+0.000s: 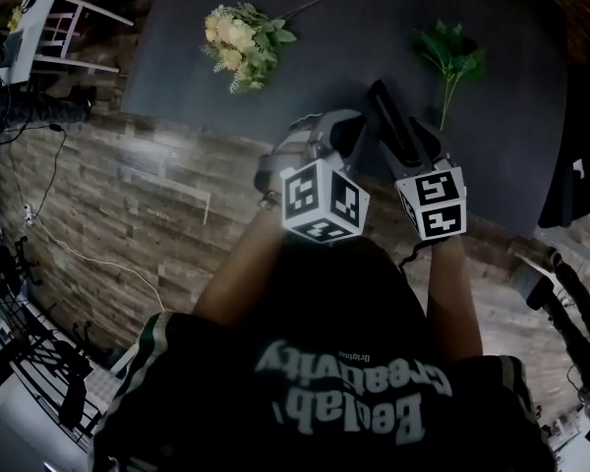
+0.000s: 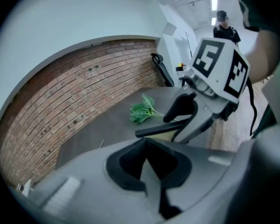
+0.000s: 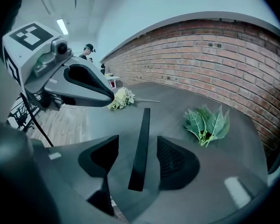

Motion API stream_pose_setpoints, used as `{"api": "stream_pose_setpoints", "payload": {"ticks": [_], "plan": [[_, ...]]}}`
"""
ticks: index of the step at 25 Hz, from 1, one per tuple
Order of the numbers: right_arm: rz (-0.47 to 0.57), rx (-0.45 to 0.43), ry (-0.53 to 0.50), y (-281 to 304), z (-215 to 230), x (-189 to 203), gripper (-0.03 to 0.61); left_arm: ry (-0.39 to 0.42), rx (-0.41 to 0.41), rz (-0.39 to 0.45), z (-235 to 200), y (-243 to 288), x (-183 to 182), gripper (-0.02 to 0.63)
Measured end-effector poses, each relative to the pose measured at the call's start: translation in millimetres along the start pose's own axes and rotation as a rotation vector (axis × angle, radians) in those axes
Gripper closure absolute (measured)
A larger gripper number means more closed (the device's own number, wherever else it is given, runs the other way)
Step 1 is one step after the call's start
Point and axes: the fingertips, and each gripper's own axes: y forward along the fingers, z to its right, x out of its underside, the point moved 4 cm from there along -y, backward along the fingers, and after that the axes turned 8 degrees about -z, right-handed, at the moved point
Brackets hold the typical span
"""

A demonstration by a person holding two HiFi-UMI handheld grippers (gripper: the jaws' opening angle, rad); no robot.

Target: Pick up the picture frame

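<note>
— Looking along the right gripper (image 3: 138,141), where do you put the picture frame (image 3: 144,120)?

— Left of the green sprig (image 3: 207,122), edge-on, a dark strip running straight down the space between the jaws. They're spread wide, with a gap on each side of the strip, so neither of the pads (image 3: 175,160) presses it. Nothing is pinched yet.

— And the left gripper (image 2: 146,141)?

— Further left of the sprig than the frame is, jaws pressed together with nothing in them.

— So what worries you?

— Thin edge, wide jaws. If they close off-centre, I'd expect one pad to reach the frame first and shove it flat onto the table (image 3: 170,99), toward the sprig or away from it. I can't tell what props the frame, so it may tip easily.

— Anything else?

— The grip would sit along one edge only. Lifted from there, the frame's far end could swing down and twist out of the pads. The left gripper is close beside it too, and a nudge from it could upset the frame before the right one bites. The bouquet (image 3: 121,98), well left of the sprig, looks out of harm's way.
</note>
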Motion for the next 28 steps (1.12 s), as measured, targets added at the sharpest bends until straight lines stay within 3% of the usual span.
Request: {"api": "stream_pose_setpoints", "payload": {"ticks": [12, 28], "plan": [[-0.049, 0.012, 0.013, 25.0, 4.7, 8.3, 0.339, -0.007, 0.046, -0.009, -2.3, 18.9, 15.3, 0.609], [-0.084, 0.014, 0.024, 35.2, 6.6, 13.3, 0.463, -0.018, 0.068, -0.015, -3.3, 26.5, 21.9, 0.609]]}}
